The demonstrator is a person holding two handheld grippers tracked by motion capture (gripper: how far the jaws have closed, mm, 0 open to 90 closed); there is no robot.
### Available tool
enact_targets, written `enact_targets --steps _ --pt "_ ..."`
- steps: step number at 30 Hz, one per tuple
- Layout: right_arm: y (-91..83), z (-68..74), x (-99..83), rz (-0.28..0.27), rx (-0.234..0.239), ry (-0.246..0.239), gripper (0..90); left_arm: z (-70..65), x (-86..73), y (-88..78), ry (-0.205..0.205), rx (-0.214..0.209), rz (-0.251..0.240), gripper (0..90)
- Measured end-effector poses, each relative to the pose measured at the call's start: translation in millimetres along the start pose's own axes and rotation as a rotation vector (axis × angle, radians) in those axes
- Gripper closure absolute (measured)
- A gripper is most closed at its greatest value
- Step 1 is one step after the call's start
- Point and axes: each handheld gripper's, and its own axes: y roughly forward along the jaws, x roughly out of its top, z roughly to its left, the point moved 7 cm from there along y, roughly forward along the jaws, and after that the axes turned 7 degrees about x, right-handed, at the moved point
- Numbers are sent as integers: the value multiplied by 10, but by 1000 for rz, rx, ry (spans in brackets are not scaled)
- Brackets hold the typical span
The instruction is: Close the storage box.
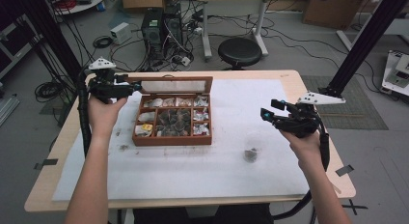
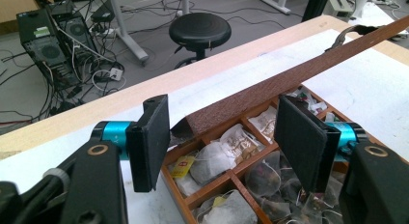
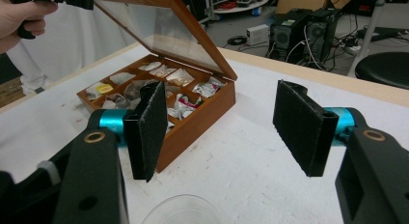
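High view puts a wooden tea box (image 1: pixel 172 119) on the white mat (image 1: pixel 193 171) toward the left of the table (image 1: pixel 294 81), its glass-paned lid (image 1: pixel 176 84) raised and leaning back so the compartments of tea bags (image 1: pixel 174 121) lie open to reach. The left gripper (image 1: pixel 129 89) sits at the lid's left corner, probably to prop it or swing it. In the left gripper view the jaws stand wide, with the lid's edge (image 2: pixel 289 74) running between them and seemingly no pad touching it, though contact is hard to judge from that angle. The right gripper (image 1: pixel 268 114) hangs above the mat well to the right of the box, jaws spread and empty, and is aimed back at the box in its own view, as if waiting for access. A clear glass cup (image 1: pixel 251 149) stands on the mat below it, with something dark at the bottom, placed where a bag taken from the box could be dropped in.
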Motion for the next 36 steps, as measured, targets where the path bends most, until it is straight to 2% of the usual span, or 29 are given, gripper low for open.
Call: enact_targets --steps 10,18,21,30,34,36 --pt "2 -22 9 -13 -2 6 381 -32 -62 -18 -1 3 15 365" --pt "0 -31 8 -21 -4 14 381 -82 -148 -48 -20 16 10 352" --pt "0 -33 6 -23 -4 18 381 -107 -192 -64 -25 23 1 350" --pt "27 -23 -5 -21 0 20 381 -184 -383 -82 -19 52 14 340" --pt "32 -23 -6 -22 0 18 381 -217 -458 -86 -25 67 20 335" --pt "36 -23 -7 -22 0 18 381 -234 -502 -84 -41 68 22 333"
